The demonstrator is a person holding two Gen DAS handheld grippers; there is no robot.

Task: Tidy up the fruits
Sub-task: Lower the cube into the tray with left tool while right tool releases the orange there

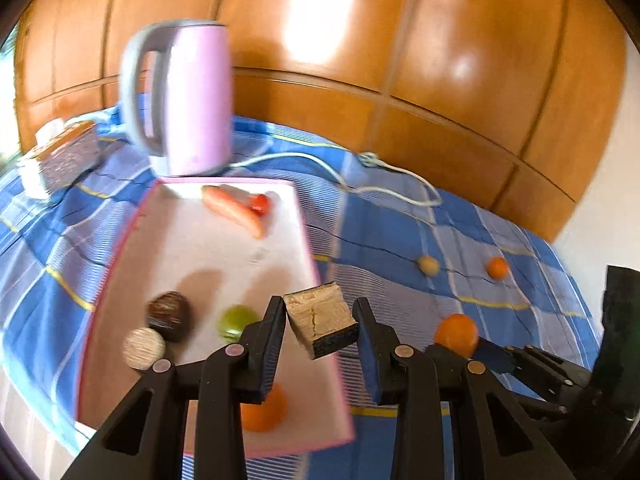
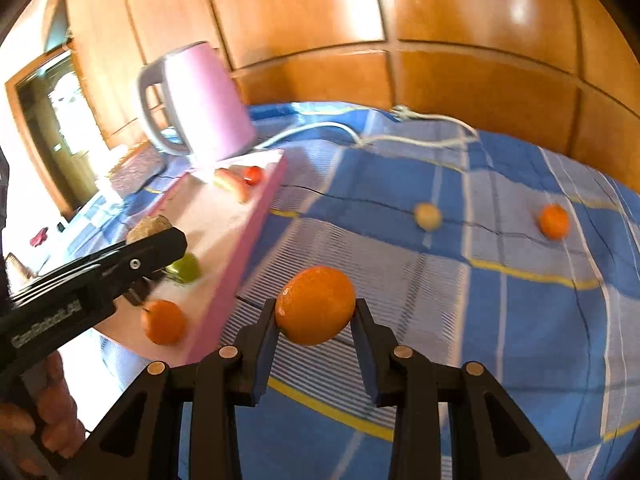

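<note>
My left gripper [image 1: 320,326] is shut on a tan wedge-shaped piece with a dark rind [image 1: 322,326] and holds it above the right edge of the pink-rimmed white tray [image 1: 224,248]. On the tray lie a carrot [image 1: 234,210], a red tomato [image 1: 259,203], a dark brown fruit [image 1: 169,315], a green fruit [image 1: 236,322], a pale round one [image 1: 144,348] and an orange [image 1: 264,410]. My right gripper [image 2: 316,314] is shut on an orange [image 2: 316,305], above the blue checked cloth to the right of the tray [image 2: 248,216].
A pink kettle [image 1: 188,96] with its white cord [image 1: 360,184] stands behind the tray. A small pale fruit [image 2: 428,216] and a small orange [image 2: 554,221] lie on the blue checked cloth [image 2: 500,320]. Boxes [image 1: 68,156] sit at the far left. Wooden panels are behind.
</note>
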